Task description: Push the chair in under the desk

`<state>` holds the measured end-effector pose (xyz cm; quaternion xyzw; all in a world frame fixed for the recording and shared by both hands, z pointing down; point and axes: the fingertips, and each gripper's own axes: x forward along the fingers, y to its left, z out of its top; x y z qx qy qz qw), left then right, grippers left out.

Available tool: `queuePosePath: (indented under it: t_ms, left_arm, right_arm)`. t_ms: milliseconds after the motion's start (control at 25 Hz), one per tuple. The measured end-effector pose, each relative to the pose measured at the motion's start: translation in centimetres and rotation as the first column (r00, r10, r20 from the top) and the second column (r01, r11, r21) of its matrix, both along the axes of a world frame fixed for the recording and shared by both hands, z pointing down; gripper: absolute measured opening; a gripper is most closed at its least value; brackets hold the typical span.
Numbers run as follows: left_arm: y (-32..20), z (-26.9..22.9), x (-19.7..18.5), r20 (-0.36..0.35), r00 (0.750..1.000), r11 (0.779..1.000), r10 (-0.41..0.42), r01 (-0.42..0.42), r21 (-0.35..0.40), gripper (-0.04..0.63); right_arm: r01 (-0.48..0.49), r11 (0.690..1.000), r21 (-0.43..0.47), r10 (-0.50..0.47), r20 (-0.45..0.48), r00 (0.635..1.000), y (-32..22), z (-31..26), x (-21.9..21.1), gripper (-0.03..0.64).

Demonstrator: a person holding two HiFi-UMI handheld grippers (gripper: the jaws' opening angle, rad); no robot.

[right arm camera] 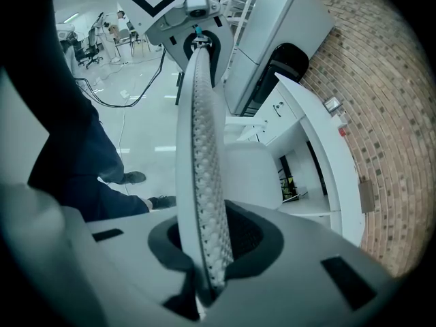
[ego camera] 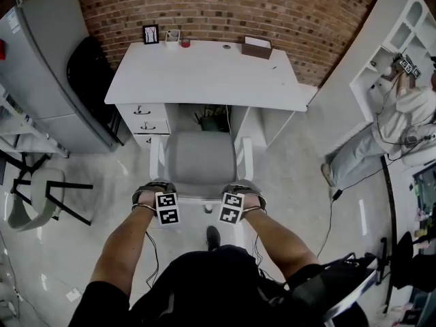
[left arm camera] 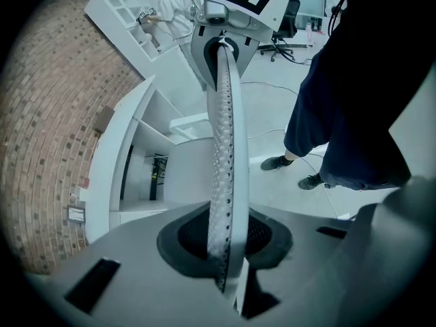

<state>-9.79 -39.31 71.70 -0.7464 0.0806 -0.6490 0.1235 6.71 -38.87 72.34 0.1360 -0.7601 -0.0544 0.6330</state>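
With the left gripper (ego camera: pixel 155 195) and the right gripper (ego camera: pixel 240 196) each clamped on the top edge of the backrest (left arm camera: pixel 223 135), the chair (ego camera: pixel 201 161) at frame centre is judged only partly pushed in, most of its seat being left outside the desk (ego camera: pixel 204 73) above it.

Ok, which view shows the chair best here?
The head view: the whole chair shows from above, seat and armrests facing the desk. Each gripper view shows mostly the backrest edge-on, clamped in that gripper's jaws, with a bit of seat beyond.
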Motion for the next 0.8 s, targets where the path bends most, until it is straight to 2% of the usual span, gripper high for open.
queuePosePath:
  t_ms: [800]
  left_arm:
    - [-7.1,0.5,0.6,0.025,0.999,0.999,-0.043,0.042,0.027,0.061]
  right_arm:
    - [0.033,0.999,0.014,-0.033,0.002,0.999,-7.2,0.3,0.6,0.054]
